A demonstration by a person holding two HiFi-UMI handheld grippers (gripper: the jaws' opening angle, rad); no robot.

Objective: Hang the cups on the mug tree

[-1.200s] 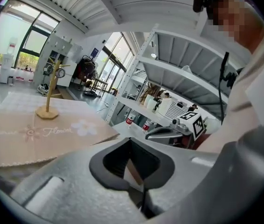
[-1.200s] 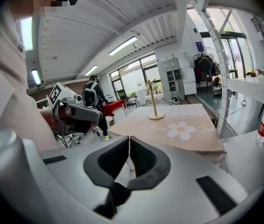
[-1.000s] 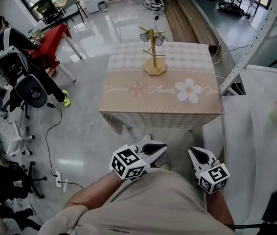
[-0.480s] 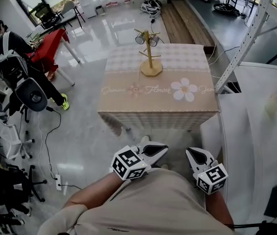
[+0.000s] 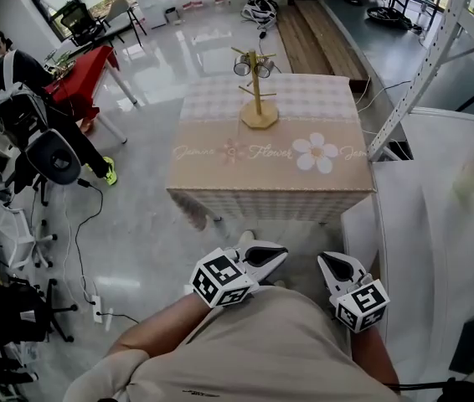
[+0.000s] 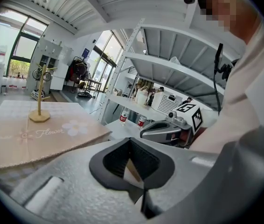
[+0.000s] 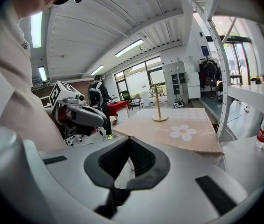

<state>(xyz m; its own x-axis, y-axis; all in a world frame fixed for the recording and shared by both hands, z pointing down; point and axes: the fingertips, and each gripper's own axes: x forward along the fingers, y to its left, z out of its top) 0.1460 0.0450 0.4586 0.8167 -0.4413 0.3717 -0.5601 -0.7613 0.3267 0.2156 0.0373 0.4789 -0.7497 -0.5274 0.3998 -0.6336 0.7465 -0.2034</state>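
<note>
A wooden mug tree (image 5: 258, 90) stands at the far middle of a table under a beige flowered cloth (image 5: 270, 153). Two metal cups (image 5: 242, 67) (image 5: 265, 69) hang from its upper pegs. The tree also shows far off in the left gripper view (image 6: 39, 97) and the right gripper view (image 7: 158, 104). Both grippers are held close to the person's body, well short of the table. My left gripper (image 5: 280, 258) is shut and empty. My right gripper (image 5: 327, 260) is shut and empty too. Each gripper sees the other beside it (image 6: 167, 130) (image 7: 83, 117).
A white metal shelf rack (image 5: 442, 48) rises at the right, by a white surface (image 5: 425, 224). Office chairs (image 5: 48, 153), a red table (image 5: 86, 69) and a seated person (image 5: 2, 53) are at the left. A power strip with cables (image 5: 99, 308) lies on the floor.
The head view has shifted slightly, so the table and mug tree sit a little lower and more to the left. Both grippers stay by the body.
</note>
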